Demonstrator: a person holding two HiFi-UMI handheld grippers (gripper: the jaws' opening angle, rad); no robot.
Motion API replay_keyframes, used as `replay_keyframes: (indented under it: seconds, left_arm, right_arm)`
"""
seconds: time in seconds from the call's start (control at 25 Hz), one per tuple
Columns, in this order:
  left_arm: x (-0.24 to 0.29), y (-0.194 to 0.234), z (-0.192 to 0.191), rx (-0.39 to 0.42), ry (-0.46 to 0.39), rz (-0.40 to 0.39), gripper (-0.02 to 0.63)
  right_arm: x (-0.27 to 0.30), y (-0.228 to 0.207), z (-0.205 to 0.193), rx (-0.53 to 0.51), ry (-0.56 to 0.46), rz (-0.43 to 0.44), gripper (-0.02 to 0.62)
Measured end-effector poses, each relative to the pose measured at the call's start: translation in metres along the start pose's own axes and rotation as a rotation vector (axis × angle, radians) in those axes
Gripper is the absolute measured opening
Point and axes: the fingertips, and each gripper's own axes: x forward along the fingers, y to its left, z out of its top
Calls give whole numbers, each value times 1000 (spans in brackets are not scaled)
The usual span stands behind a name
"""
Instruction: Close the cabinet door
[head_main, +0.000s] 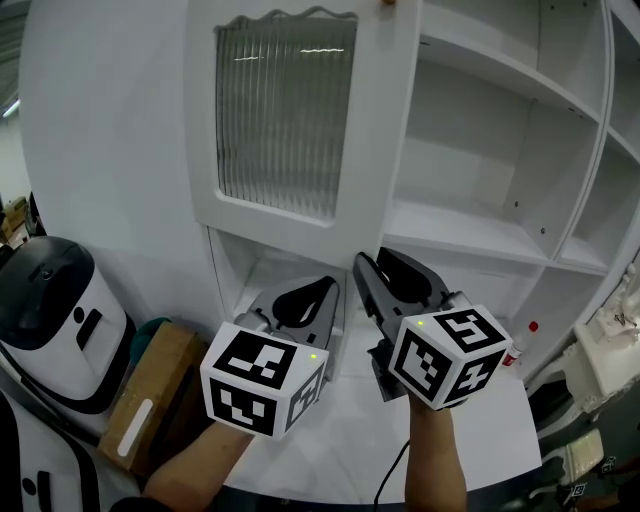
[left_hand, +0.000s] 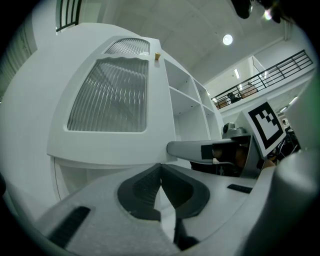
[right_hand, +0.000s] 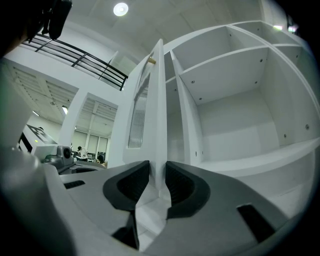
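left tongs (left_hand: 160, 165) pressed together | right tongs (right_hand: 157, 165) spread | cabinet door (right_hand: 156, 107) edge seemingly between them

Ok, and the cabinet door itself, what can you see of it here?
The cabinet door is white and looks like painted wood: a frame around a ribbed glass panel with a wavy top edge. A small tan knob sits near one top corner. It stands swung open, away from the white shelving. In the right gripper view its edge lines up with the gap between the parted jaws of the right gripper; whether they touch it cannot be told.
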Motion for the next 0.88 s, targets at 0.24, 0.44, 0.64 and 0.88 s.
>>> replay_keyframes:
  seconds: [0.24, 0.44, 0.64, 0.88]
  left_arm:
    - [17, 1, -4, -2, 3, -3, 14]
    - [29, 6, -8, -7, 6, 4, 12]
    - [40, 8, -10, -11, 6, 10, 13]
    - [50, 8, -12, -13, 8, 16, 13]
  right_arm:
    - [8, -13, -1, -13, -8, -15, 109]
    - [15, -23, -2, -24, -15, -28, 121]
    - [21, -31, -2, -30, -20, -24, 126]
    - [28, -40, -3, -45, -20, -31, 126]
